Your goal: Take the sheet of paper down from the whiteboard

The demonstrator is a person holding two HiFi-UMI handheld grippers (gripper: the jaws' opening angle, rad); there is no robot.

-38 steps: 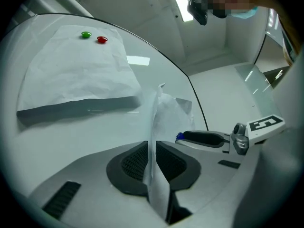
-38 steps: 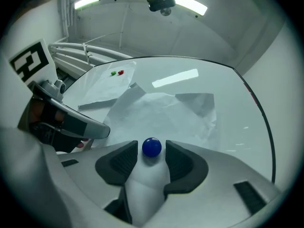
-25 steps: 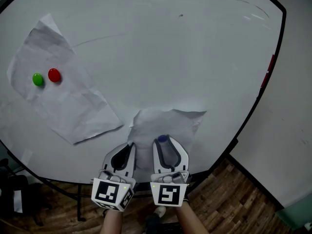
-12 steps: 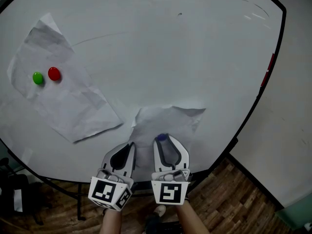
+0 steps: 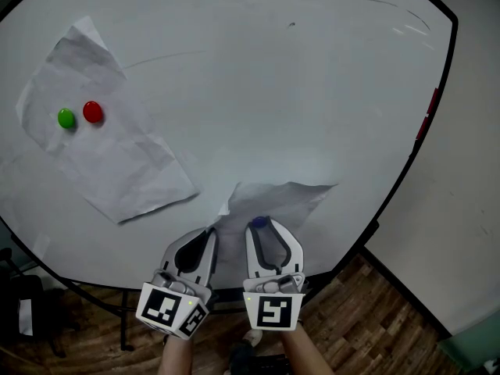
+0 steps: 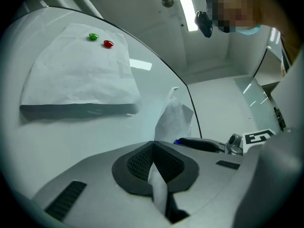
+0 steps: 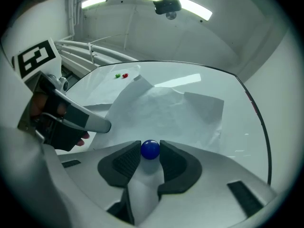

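Observation:
A crumpled white sheet [image 5: 275,200] hangs at the lower middle of the whiteboard [image 5: 297,92]. My left gripper [image 5: 203,239] is shut on the sheet's lower left edge; in the left gripper view the paper [image 6: 175,119] runs between the closed pads of this gripper [image 6: 153,149]. My right gripper [image 7: 150,149] is shut on a blue magnet [image 7: 150,148] that sits on the sheet [image 7: 166,109]. The same magnet [image 5: 259,223] shows at the tip of the right gripper [image 5: 262,228] in the head view. The two grippers stand side by side.
A second sheet [image 5: 101,151] is fixed at the board's left by a green magnet [image 5: 66,118] and a red magnet [image 5: 93,112]. The board's dark rim [image 5: 426,123] curves down the right side. Wooden floor [image 5: 375,326] lies below.
The held sheet has bulged off the board and its top edge has slid lower. Both grippers have drawn slightly back, still closed on paper and magnet.

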